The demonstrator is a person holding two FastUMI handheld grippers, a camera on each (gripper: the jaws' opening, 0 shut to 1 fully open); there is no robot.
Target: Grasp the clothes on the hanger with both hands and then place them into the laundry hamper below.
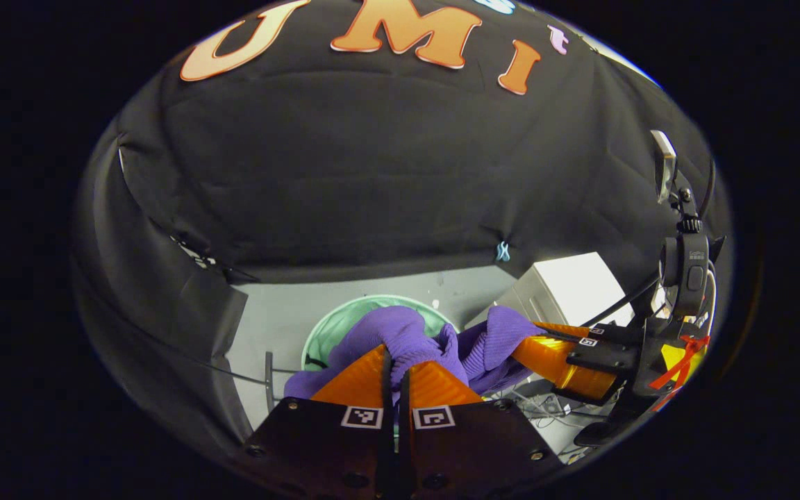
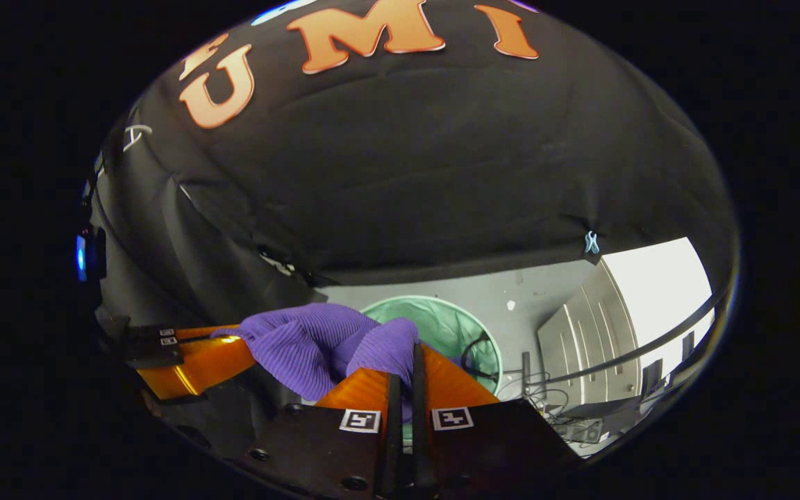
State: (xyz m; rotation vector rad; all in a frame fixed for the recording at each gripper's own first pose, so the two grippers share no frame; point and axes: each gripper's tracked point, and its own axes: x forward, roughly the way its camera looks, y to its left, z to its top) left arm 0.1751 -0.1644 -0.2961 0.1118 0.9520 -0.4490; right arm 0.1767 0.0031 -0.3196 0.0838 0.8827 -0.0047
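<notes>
Left gripper view first: the left gripper has its two fingers pinched tight on a fold of the purple garment, cloth bunched in the narrow slot between them. Below and beyond sits the green laundry hamper, its rim peeking out behind the fabric, on the grey floor. Off to the side, the right gripper bites the other end of the same garment, and a white cabinet stands behind it.

Over to the right gripper view: the right gripper is likewise clamped on the purple cloth, and the left gripper holds the far end. Here the hamper shows its open mouth and mesh inside, which the other view hides under fabric.

My read: the garment is off the hanger and hanging over the hamper. To finish well, bring both hands down together, centred over the mouth, then release both ends at once so nothing drapes over the rim.
</notes>
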